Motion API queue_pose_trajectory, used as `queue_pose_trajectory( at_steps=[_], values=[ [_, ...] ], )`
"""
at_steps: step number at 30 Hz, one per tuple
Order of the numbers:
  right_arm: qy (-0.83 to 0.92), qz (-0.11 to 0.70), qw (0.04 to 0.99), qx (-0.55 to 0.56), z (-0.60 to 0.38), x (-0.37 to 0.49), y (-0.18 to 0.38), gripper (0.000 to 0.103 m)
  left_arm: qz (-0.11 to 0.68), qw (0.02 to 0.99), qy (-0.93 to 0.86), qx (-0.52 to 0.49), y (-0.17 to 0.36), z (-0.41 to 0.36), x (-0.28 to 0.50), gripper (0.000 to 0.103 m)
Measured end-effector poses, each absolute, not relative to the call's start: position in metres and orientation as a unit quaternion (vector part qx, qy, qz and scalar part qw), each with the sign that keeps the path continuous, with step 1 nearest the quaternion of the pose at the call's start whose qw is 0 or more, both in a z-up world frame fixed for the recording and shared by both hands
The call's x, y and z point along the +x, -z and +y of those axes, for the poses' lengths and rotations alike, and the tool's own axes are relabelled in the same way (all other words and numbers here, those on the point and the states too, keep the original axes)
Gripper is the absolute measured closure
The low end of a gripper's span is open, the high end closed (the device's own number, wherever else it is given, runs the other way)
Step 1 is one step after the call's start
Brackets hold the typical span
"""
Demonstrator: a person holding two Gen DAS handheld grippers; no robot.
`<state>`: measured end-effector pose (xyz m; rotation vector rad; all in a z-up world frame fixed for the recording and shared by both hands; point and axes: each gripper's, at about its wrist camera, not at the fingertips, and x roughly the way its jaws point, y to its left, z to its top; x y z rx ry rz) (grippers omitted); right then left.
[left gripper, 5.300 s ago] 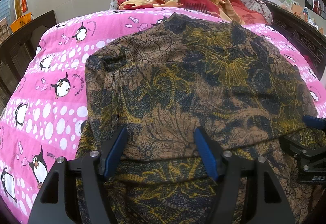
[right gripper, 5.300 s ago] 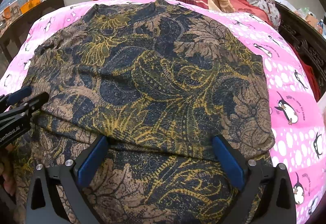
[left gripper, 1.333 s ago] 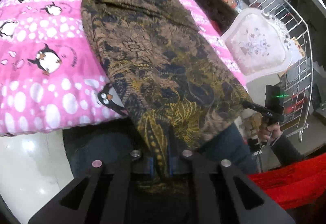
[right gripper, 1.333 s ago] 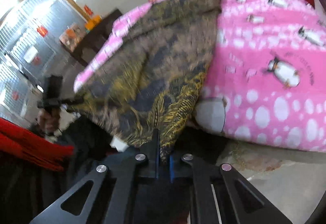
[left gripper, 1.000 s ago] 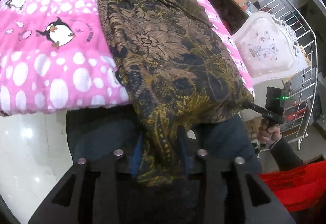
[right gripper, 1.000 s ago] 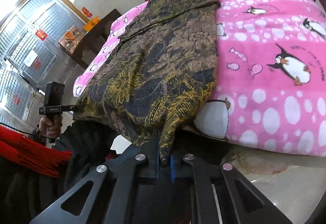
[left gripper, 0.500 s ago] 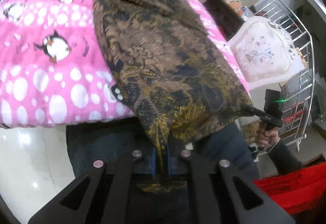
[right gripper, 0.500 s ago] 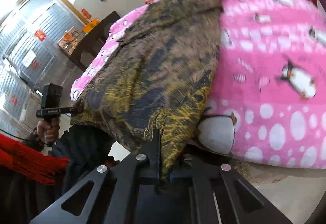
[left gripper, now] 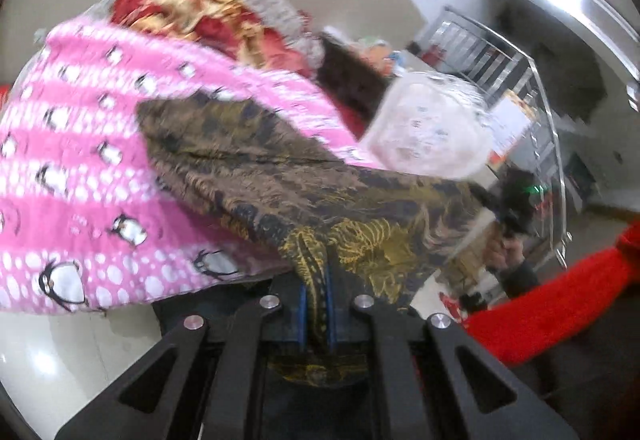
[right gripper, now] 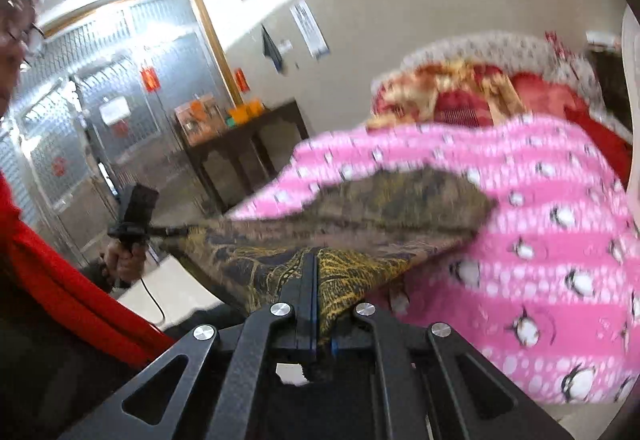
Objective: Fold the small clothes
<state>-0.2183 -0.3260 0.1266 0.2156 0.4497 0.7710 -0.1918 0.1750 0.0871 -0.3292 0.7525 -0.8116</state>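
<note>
A brown, navy and gold patterned garment point(left gripper: 280, 176) stretches from the pink penguin-print bedspread point(left gripper: 80, 168) toward me. Its near edge is raised off the bed and held taut between both grippers. My left gripper point(left gripper: 316, 304) is shut on one near corner, cloth bunched between its blue pads. My right gripper point(right gripper: 314, 280) is shut on the other near corner of the garment point(right gripper: 392, 208). Across the cloth, each wrist view shows the other gripper: the right one point(left gripper: 516, 200) and the left one point(right gripper: 136, 220), each in a hand. The far end still lies on the bed.
A heap of red and gold bedding point(left gripper: 192, 16) lies at the head of the bed. A white ornate chair point(left gripper: 424, 128) and a metal rack point(left gripper: 520, 88) stand on one side, a dark wooden table point(right gripper: 248, 144) on the other. A person in red point(right gripper: 60, 280) is close behind.
Both grippers have risen with the garment's near corners, lifting that edge off the bed and pulling it taut. The views have tilted up, showing more of the room.
</note>
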Motion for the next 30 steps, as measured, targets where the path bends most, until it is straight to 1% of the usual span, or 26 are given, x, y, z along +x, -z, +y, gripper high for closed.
queue_pose_trajectory(
  at_steps=[3, 8, 12, 14, 18, 22, 26, 30],
  values=[
    [-0.372, 0.198, 0.902, 0.092, -0.328, -0.216, -0.144, 0.098, 0.336, 0.846, 0.385, -0.151, -0.105, 0.174, -0.194, 0.096],
    [-0.353, 0.213, 0.907, 0.084, -0.32, -0.164, -0.134, 0.098, 0.34, 0.873, 0.318, -0.143, -0.098, 0.171, -0.148, 0.096],
    [-0.302, 0.251, 0.917, 0.076, -0.305, -0.092, -0.105, 0.098, 0.353, 0.898, 0.233, -0.118, -0.079, 0.163, -0.08, 0.096],
    [-0.27, 0.28, 0.918, 0.07, -0.294, -0.051, -0.085, 0.098, 0.363, 0.907, 0.2, -0.08, -0.067, 0.153, -0.047, 0.096],
    [-0.206, 0.317, 0.924, 0.063, -0.282, 0.021, -0.051, 0.098, 0.394, 0.902, 0.168, -0.052, -0.034, 0.144, 0.034, 0.096],
    [-0.14, 0.347, 0.925, 0.062, -0.278, 0.087, -0.024, 0.098, 0.407, 0.899, 0.156, -0.042, -0.021, 0.139, 0.1, 0.096],
    [-0.108, 0.372, 0.919, 0.069, -0.274, 0.132, -0.006, 0.098, 0.433, 0.89, 0.143, -0.023, -0.004, 0.129, 0.144, 0.096],
    [-0.076, 0.391, 0.916, 0.057, -0.27, 0.159, 0.003, 0.098, 0.447, 0.884, 0.136, -0.02, 0.013, 0.121, 0.166, 0.096]
  ],
)
